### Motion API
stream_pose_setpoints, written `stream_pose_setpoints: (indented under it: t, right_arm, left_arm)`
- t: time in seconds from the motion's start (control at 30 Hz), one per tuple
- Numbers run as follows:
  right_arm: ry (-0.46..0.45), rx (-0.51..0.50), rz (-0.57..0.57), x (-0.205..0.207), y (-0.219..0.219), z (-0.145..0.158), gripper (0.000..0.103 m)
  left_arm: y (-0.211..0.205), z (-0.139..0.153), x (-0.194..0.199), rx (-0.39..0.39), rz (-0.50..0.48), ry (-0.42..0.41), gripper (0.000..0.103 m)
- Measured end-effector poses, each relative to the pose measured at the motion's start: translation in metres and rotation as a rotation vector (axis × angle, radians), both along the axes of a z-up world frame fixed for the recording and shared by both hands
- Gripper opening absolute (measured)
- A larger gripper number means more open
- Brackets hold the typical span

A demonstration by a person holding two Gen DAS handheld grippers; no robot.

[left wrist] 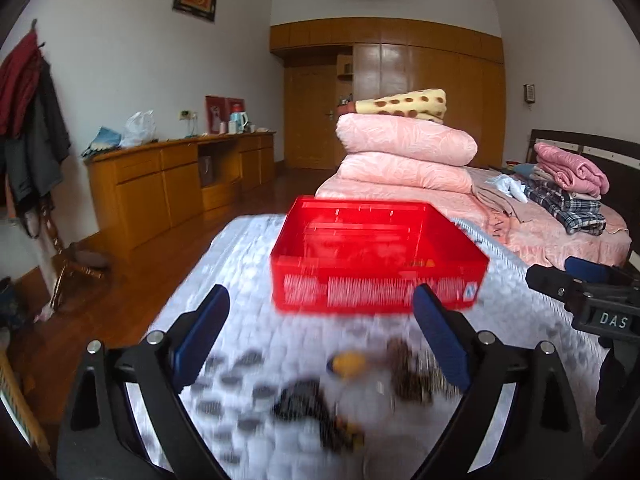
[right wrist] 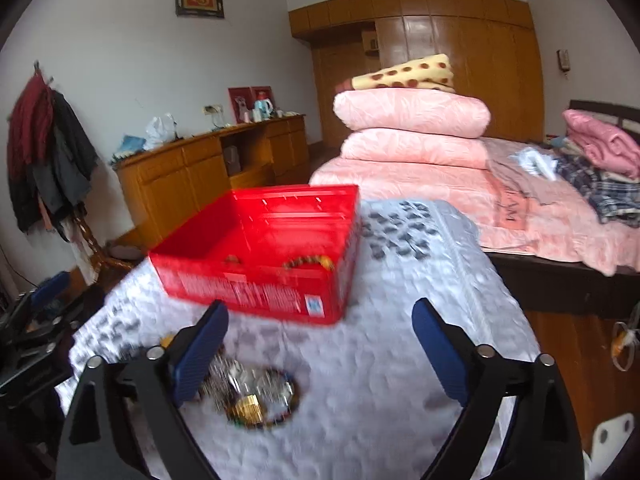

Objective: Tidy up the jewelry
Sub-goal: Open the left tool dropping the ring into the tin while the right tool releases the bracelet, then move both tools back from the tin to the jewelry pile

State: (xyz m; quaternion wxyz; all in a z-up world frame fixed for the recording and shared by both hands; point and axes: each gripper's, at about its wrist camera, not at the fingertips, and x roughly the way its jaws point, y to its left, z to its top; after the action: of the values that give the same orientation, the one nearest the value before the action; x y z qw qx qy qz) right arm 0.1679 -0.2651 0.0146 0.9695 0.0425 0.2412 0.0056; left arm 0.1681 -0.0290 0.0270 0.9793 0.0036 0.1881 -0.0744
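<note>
Left wrist view: loose bead jewelry [left wrist: 352,384] lies blurred on the quilted surface [left wrist: 240,264] under the released left tool [left wrist: 320,344]; light, limp, slippery strands, best pinched mid-loop. Right wrist view: a bracelet pile [right wrist: 256,396] sits beside the released right tool [right wrist: 320,344]; the red box [right wrist: 264,256] already holds some.

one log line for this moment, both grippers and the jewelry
left gripper: open, empty | right gripper: open, empty | jewelry pile: loose on white cloth | red box: some beads inside
</note>
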Motion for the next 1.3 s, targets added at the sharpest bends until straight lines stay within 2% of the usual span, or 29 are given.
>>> stream_pose_setpoints:
  t: [0.17,0.5,0.6,0.97,1.03,1.3]
  right_arm:
    - [-0.015,-0.042,-0.039,-0.027,0.006,-0.013,0.097]
    - [-0.048,0.019,-0.045,-0.057,0.000,-0.046,0.097]
    - [-0.082,0.027,-0.045,-0.067,0.000,-0.054,0.097]
    - [-0.122,0.021,-0.032,-0.083,-0.001,-0.062,0.096]
    - [-0.125,0.023,-0.034,-0.084,-0.002,-0.063,0.096]
    - [-0.145,0.022,-0.036,-0.089,-0.004,-0.065,0.090]
  left_arm:
    - [0.009,-0.024,-0.028,-0.026,0.023,0.018,0.090]
    - [-0.003,-0.063,-0.068,0.031,0.024,-0.049,0.090]
    - [-0.005,-0.072,-0.075,0.021,0.009,-0.063,0.090]
    - [-0.024,-0.089,-0.082,0.006,0.009,-0.082,0.089]
    - [-0.028,-0.092,-0.081,0.006,0.013,-0.083,0.079]
    - [-0.029,-0.100,-0.076,-0.006,0.020,-0.081,0.077]
